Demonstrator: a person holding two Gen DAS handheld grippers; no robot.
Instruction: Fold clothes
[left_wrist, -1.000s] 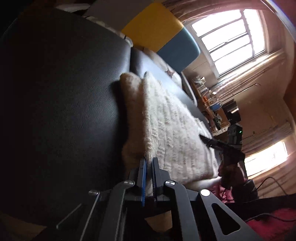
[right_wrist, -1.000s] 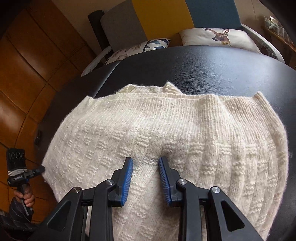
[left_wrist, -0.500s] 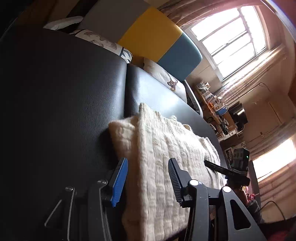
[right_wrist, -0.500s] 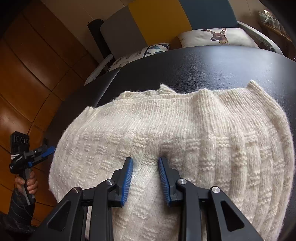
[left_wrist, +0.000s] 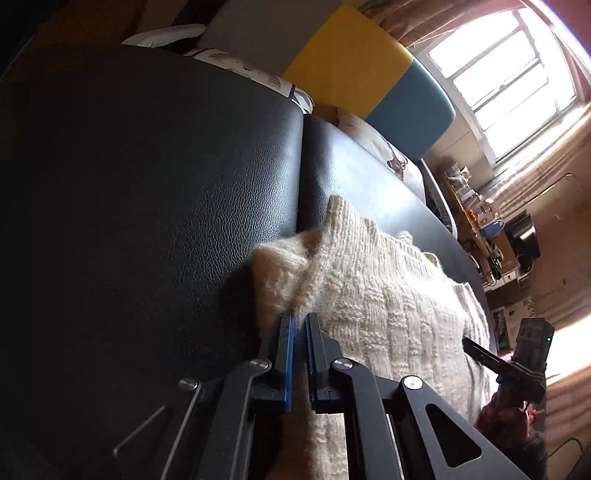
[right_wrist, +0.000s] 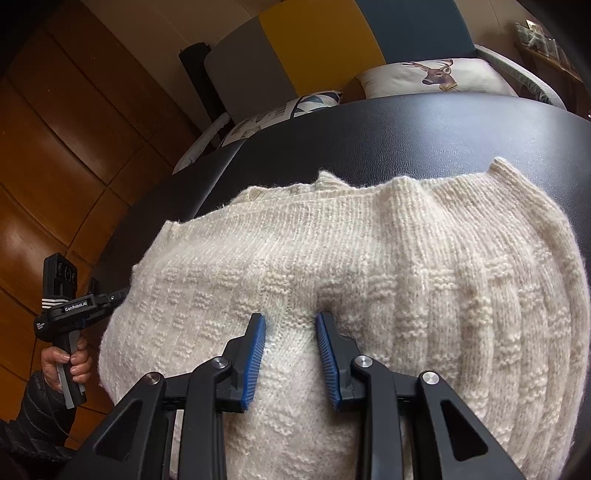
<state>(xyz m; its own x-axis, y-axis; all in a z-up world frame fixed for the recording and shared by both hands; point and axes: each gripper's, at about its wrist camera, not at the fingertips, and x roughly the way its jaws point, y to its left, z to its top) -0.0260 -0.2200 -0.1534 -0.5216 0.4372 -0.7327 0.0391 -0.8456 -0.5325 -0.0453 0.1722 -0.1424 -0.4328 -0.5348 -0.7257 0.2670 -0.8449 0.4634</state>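
Garment: one cream knit sweater (right_wrist: 369, 280), already doubled over, lying on the black padded surface (left_wrist: 147, 192); its far edge sits well short of the surface's far rim.
Count: one sweater, two grippers, one padded surface with a seam across it; behind it two cushions, the deer cushion (right_wrist: 436, 77) and a patterned cushion (right_wrist: 280, 110).
Left gripper (left_wrist: 300, 325): jaws drawn almost together, pinching the sweater's left edge where a folded layer meets the layer beneath; wool fuzz shows in the narrow slot between the blue pads.
Right gripper (right_wrist: 290, 325): jaws apart, tips pressed into the near middle of the knit with a ridge of wool bulging between them; no pinch on the cloth that I can see.
Hand: a sleeved hand (right_wrist: 66, 363) grips the left tool's handle at the sweater's left side.
Handling, as a judgement: thick, soft and springy, light for its bulk, not fragile. The chunky ribbing should give the pads good bite, but loose stitches may stretch or snag if hauled by a single thin layer.
Where to take hold: at a doubled edge or corner, gathering every layer, rather than the flat middle, where the pads only dent the pile.
Risk: the layers could slide apart on the smooth leather-like surface if one side is lifted alone.
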